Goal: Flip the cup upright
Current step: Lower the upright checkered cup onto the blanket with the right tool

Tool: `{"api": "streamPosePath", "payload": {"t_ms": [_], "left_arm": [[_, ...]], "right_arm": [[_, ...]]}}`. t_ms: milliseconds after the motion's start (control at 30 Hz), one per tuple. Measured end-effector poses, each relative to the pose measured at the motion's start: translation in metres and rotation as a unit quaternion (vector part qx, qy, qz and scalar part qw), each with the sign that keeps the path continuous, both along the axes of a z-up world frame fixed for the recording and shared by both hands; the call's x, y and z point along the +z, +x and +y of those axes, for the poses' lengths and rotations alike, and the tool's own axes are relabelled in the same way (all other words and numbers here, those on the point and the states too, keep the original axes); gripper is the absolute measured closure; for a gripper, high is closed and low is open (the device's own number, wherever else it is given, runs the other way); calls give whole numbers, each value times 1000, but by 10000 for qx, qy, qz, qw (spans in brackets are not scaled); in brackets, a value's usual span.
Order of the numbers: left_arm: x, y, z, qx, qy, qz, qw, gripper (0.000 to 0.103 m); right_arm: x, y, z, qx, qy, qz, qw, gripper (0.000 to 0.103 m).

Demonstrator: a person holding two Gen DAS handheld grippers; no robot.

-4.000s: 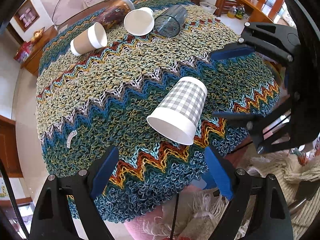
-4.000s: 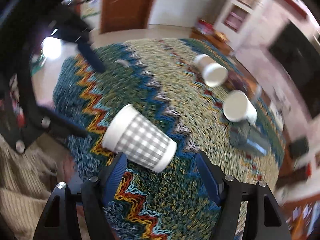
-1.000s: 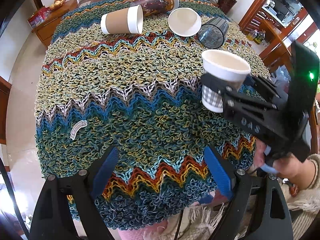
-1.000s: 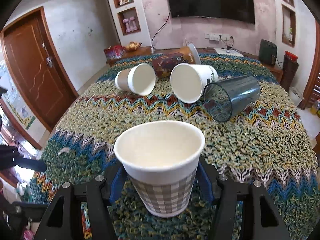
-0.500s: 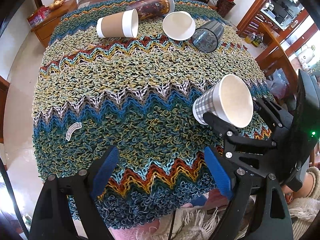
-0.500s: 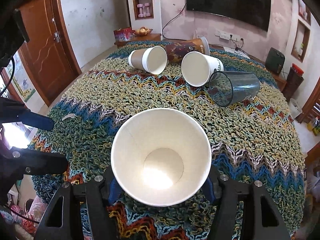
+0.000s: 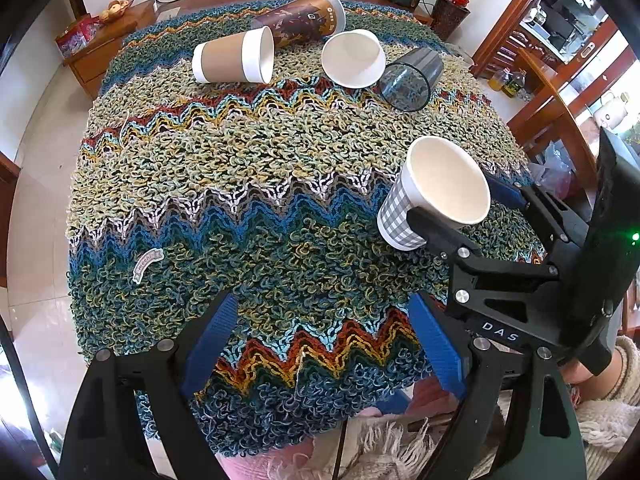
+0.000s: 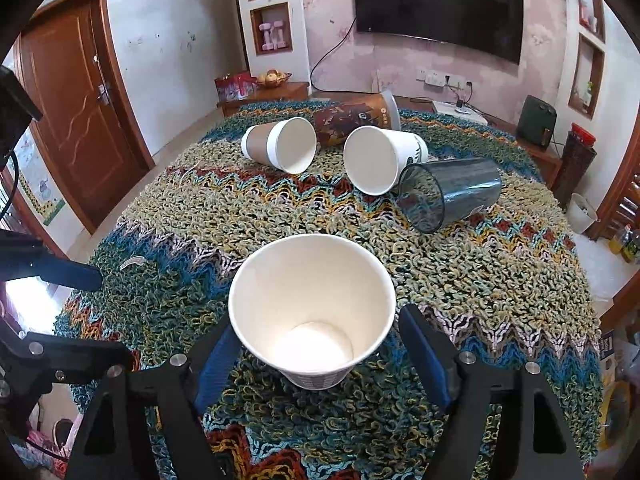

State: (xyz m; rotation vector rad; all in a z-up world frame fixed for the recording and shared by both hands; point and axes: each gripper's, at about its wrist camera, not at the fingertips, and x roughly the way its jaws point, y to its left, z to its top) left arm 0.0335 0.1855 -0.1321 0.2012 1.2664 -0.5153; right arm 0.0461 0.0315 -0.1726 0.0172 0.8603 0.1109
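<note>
A grey-checked paper cup (image 7: 434, 192) stands mouth up on the knitted table cover, near the right front edge. It also shows in the right wrist view (image 8: 312, 308), between the blue pads. My right gripper (image 8: 318, 354) has opened: there is a gap between its right pad and the cup. In the left wrist view the right gripper (image 7: 464, 216) still straddles the cup. My left gripper (image 7: 320, 336) is open and empty over the table's front edge.
Several cups lie on their sides at the back: a brown-sleeved paper cup (image 7: 236, 60), a dark printed tall cup (image 7: 300, 20), a white paper cup (image 7: 354, 62) and a dark clear tumbler (image 7: 412, 78). Wooden chairs (image 7: 552, 120) stand to the right.
The right gripper brought the checked cup from tilted to upright on the cover and its jaws have widened around it. The left gripper has stayed in place.
</note>
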Motion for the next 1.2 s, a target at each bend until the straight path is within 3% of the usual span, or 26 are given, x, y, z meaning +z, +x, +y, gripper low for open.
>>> {"api": "streamPosePath", "payload": {"t_ms": [367, 867, 1200], "left_arm": [[6, -2, -4, 2, -6, -44, 10000, 14], [32, -15, -8, 60, -158, -262, 9995, 14], [61, -27, -12, 337, -168, -670, 9970, 14]], "right_arm": [[8, -9, -2, 57, -6, 2, 10000, 24], [48, -39, -7, 221, 147, -116, 9996, 24], [94, -50, -17, -412, 92, -35, 9991, 24]]}}
